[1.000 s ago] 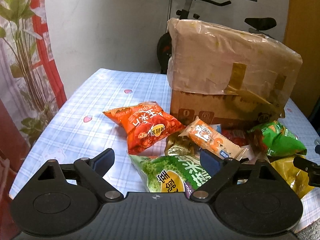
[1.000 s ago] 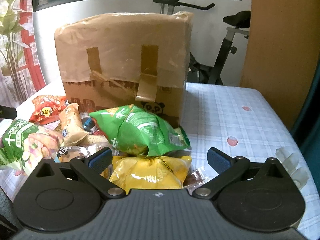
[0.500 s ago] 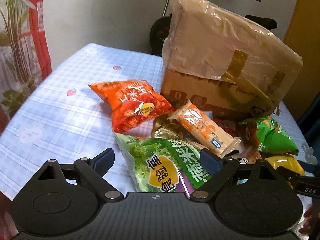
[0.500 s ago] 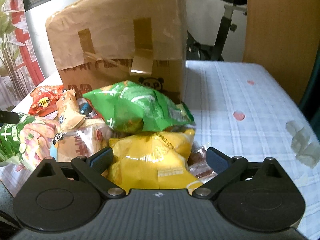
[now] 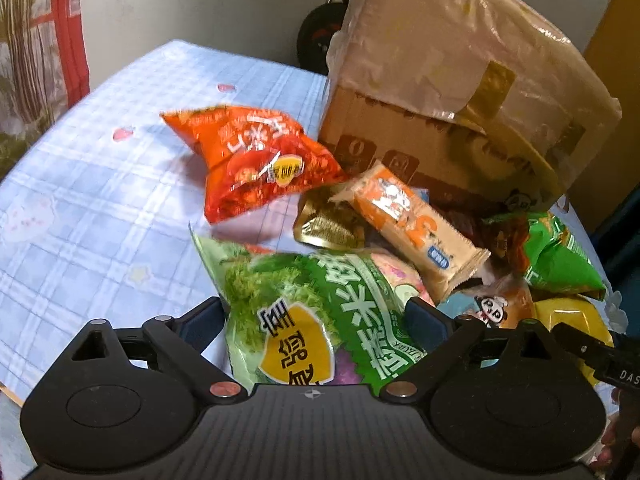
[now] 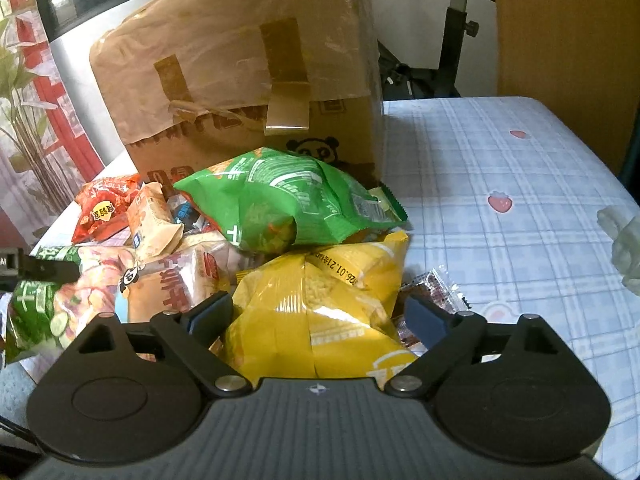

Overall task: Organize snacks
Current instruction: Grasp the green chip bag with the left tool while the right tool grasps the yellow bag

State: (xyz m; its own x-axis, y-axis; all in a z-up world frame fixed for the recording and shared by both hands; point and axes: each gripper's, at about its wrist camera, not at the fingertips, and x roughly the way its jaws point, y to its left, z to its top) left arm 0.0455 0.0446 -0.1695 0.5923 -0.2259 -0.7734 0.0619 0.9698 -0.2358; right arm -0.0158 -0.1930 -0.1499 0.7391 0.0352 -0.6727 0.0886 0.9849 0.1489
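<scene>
Left gripper [image 5: 314, 316]: its jaws stand wide apart, straddling a green salad-print chip bag [image 5: 316, 312] that lies between them but is not yet pinched. Right gripper [image 6: 318, 314]: its jaws are likewise spread, one on each side of a yellow snack bag [image 6: 320, 312], unclamped.

Over the last second both grippers have dropped and pushed forward, so each bag now sits inside the jaws instead of ahead of them. That suggests two pickups are about to start; no sorting looks done yet.

From the left wrist, an orange biscuit bar [image 5: 412, 224] lies at 1 o'clock of the green bag, a gold foil pouch [image 5: 324, 224] at 12, and a red-orange chip bag [image 5: 256, 160] at 11. From the right wrist, a bright green bag [image 6: 288, 200] rests on the yellow one at 12 o'clock.

Counted: two green bags, one yellow, one red-orange, one biscuit bar, one gold pouch, several half-hidden small packets, uncountable. One taped cardboard box [image 6: 248, 72] stands behind the heap on the blue-checked bench [image 6: 500, 168].
</scene>
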